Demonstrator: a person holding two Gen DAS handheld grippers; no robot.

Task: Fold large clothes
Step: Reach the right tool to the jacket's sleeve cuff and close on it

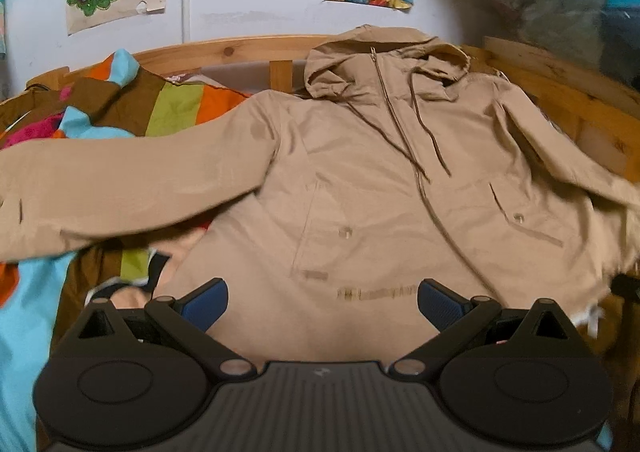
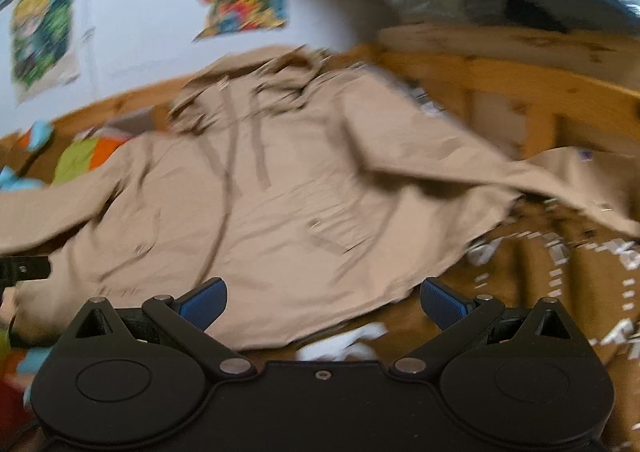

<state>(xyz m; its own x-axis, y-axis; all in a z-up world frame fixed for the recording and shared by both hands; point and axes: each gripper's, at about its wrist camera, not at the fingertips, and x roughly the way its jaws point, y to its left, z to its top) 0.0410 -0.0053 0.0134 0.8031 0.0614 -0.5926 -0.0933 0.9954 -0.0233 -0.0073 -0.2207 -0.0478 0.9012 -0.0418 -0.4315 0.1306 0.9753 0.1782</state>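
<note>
Through my left wrist camera, the tan hooded zip-front jacket (image 1: 360, 179) lies spread face up on the bed, hood toward the pale wooden bed rail (image 1: 224, 49), one sleeve stretched over the striped multicoloured blanket (image 1: 168, 107). My left gripper (image 1: 322, 302) hovers above the hem, its blue-padded fingers (image 1: 206, 302) wide apart and holding nothing.

My right wrist camera is blurred, so detail is doubtful. The jacket (image 2: 288, 211) lies ahead (its far sleeve trailing right). My right gripper (image 2: 322, 302) is spread too, empty, above the hem's corner and something white and crumpled (image 2: 344, 344), possibly cloth.
</note>
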